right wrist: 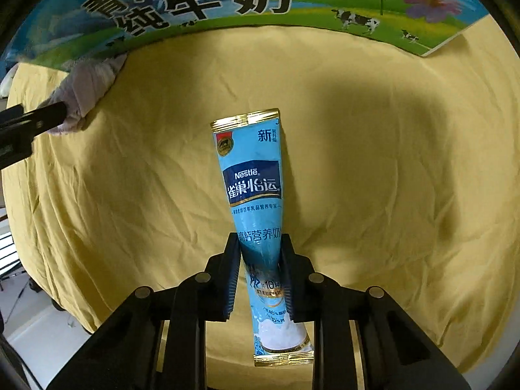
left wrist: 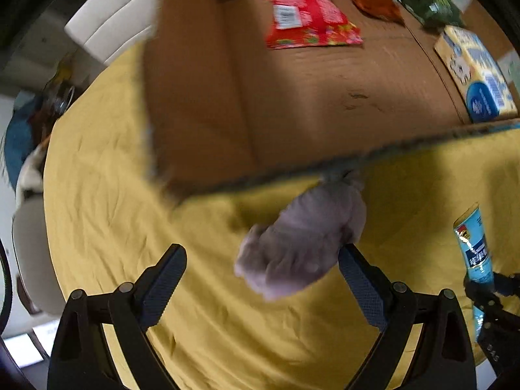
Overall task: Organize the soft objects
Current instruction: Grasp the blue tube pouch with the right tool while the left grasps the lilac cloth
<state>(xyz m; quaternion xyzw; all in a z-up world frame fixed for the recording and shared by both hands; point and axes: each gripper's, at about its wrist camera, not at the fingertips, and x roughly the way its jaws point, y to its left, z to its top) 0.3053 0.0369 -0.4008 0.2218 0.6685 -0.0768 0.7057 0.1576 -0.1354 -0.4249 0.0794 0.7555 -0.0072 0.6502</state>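
While the soft grey toy [left wrist: 302, 243] lies on the yellow cloth [left wrist: 113, 195] against the cardboard box [left wrist: 292, 104], your left gripper [left wrist: 261, 279] is spread wide around it | your right gripper [right wrist: 259, 273] squeezes the blue milk packet [right wrist: 252, 175] | snack bags [left wrist: 308, 13] sit in the box.

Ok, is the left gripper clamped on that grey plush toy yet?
No, the left gripper is open, its fingers spread wide, and the grey plush toy lies loose on the yellow cloth.
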